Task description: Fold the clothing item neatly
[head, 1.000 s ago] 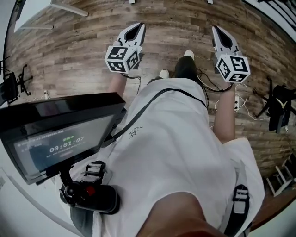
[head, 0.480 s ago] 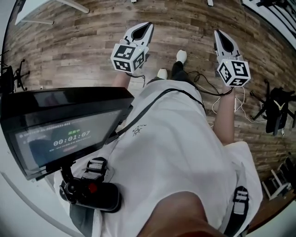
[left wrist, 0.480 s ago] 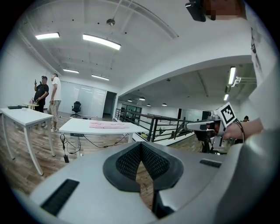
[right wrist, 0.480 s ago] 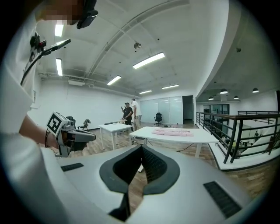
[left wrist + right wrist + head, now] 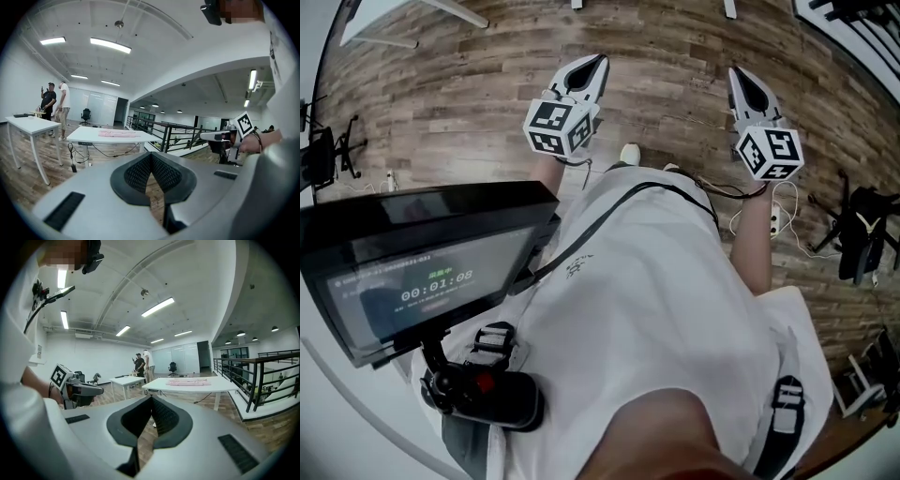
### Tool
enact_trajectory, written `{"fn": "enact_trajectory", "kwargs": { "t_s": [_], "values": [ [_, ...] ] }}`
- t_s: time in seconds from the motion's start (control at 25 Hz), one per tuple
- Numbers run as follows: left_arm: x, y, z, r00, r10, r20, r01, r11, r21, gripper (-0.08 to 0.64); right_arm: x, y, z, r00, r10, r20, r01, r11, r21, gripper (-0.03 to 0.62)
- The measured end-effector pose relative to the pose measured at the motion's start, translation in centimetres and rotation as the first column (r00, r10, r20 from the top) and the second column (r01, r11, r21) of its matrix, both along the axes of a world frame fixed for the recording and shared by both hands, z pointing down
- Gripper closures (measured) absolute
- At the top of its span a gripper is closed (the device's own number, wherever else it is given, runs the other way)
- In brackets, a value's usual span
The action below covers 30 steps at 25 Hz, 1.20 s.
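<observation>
Well ahead of you, at the middle left of the left gripper view, the pink clothing item [image 5: 118, 134] lies flat on a white table [image 5: 84, 136]. Its long axis runs left to right across the frame, along the tabletop; which end is which cannot be made out from here. Your right gripper view shows it just right of centre, again stretched sideways. Your left gripper [image 5: 598, 62] and right gripper [image 5: 738, 75] are held out over the wood floor [image 5: 459, 103] in the upper part of the head view, well apart from that table, each with its jaws together on nothing. Two people [image 5: 55, 105] stand by a second table [image 5: 28, 123] at the far left of the left gripper view
</observation>
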<state>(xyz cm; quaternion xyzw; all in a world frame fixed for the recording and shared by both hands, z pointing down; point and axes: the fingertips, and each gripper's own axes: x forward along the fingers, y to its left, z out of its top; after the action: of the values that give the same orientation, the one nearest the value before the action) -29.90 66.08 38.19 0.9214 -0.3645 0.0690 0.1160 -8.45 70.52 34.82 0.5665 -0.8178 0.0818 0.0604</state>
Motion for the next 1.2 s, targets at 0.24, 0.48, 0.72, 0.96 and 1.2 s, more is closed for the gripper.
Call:
{"fn": "enact_trajectory", "kwargs": {
  "t_s": [0.24, 0.48, 0.72, 0.96, 1.2],
  "values": [
    [1.2, -1.3, 0.3, 0.999, -0.037, -0.021, 0.036, 0.998, -0.048, 0.558, 0.1, -1.6, 1.0, 0.999, -0.033, 0.010, 0.033, 0.999, -0.028, 0.590],
    [3.9, -1.9, -0.2, 0.996, -0.086, -0.027, 0.084, 0.995, -0.057, 0.558, 2.5, -2.4, 0.8, 0.997, -0.071, 0.017, 0.071, 0.997, -0.027, 0.590],
    [5.1, -1.5, -1.5, 0.995, -0.091, -0.036, 0.090, 0.996, -0.027, 0.558, 4.4, -1.7, -1.1, 0.998, -0.055, 0.011, 0.055, 0.998, 0.016, 0.590],
    [6.2, -1.0, -2.0, 0.996, -0.091, -0.018, 0.091, 0.996, -0.008, 0.558, 6.2, -0.4, -1.4, 0.999, -0.047, 0.020, 0.046, 0.999, 0.024, 0.590],
    [6.5, -1.2, -1.8, 0.996, -0.091, -0.013, 0.091, 0.996, -0.007, 0.558, 6.1, -0.7, -1.1, 0.998, -0.064, 0.000, 0.064, 0.998, 0.018, 0.591]
  ]
}}
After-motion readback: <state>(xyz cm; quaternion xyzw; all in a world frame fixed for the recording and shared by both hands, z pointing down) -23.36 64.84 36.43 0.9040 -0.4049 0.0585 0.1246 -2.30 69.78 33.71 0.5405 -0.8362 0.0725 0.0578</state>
